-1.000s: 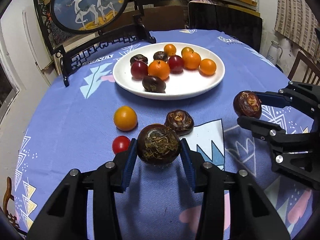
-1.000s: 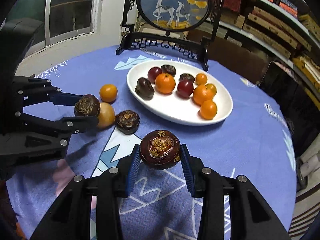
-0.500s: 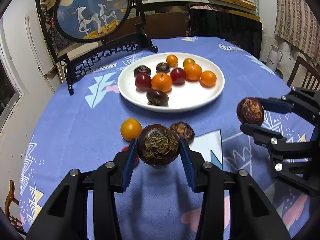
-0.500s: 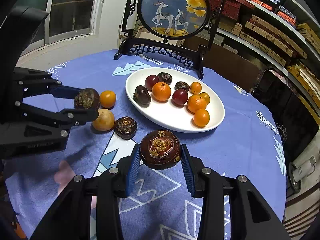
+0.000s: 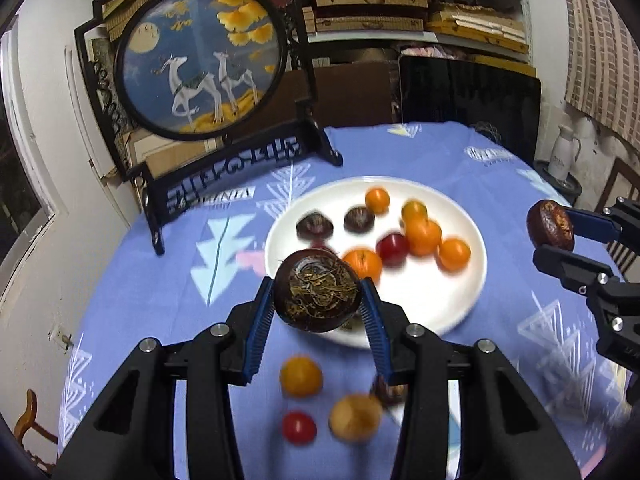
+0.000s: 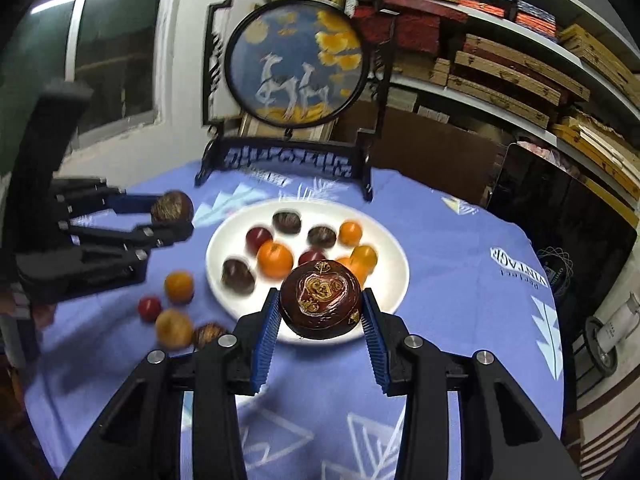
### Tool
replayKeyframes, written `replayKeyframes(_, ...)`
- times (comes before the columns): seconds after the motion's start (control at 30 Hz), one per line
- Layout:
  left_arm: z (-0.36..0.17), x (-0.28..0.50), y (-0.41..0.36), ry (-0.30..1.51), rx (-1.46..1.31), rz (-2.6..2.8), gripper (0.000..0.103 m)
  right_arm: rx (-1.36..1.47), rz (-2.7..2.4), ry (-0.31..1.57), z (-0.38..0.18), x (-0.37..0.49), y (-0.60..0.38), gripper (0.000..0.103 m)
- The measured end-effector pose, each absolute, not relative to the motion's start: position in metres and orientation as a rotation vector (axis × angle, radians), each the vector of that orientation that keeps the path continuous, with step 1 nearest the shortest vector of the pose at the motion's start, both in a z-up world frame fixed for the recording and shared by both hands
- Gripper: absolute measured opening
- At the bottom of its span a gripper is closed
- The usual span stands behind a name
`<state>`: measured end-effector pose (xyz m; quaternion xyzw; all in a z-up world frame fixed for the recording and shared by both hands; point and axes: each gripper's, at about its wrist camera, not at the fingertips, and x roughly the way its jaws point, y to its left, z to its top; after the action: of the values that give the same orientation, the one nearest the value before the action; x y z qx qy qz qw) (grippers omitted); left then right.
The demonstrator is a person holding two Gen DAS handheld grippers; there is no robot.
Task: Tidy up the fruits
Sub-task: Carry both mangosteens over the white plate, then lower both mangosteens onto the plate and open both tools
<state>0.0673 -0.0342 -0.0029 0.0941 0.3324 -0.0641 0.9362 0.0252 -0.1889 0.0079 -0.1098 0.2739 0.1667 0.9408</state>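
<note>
My left gripper (image 5: 318, 300) is shut on a dark brown water chestnut (image 5: 318, 290), held above the near rim of the white plate (image 5: 424, 312). My right gripper (image 6: 320, 306) is shut on another dark water chestnut (image 6: 320, 300), also above the plate's (image 6: 394, 252) near edge. The plate holds several oranges, red fruits and dark chestnuts. On the cloth in front of it lie an orange (image 5: 301, 375), a red tomato (image 5: 299, 427), a yellow-brown fruit (image 5: 354, 418) and a chestnut (image 5: 386, 390). The right gripper shows in the left view (image 5: 550, 236), the left in the right view (image 6: 172, 216).
A round painted screen on a black stand (image 5: 200, 60) stands at the back of the blue-clothed table (image 5: 140, 280). Shelves with boxes (image 6: 500, 60) lie behind. A white jug (image 5: 564, 152) stands off the table's right side.
Both grippers have risen and moved forward toward the plate, each holding its chestnut. The loose fruits on the cloth now sit low in the views.
</note>
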Motion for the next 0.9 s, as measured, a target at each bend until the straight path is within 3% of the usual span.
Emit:
replayKeyframes(0.33,-0.009,0.128,-0.040,0.659,0.151,-0.066,0.042,-0.107,0.376,0.521,0.025,0.082,-0.178,0.041)
replayKeyframes(0.9,-0.038,0.166,-0.047,0.680,0.155,-0.060,0.042,-0.039,0.395,0.567,-0.011,0.116,-0.173,0.042)
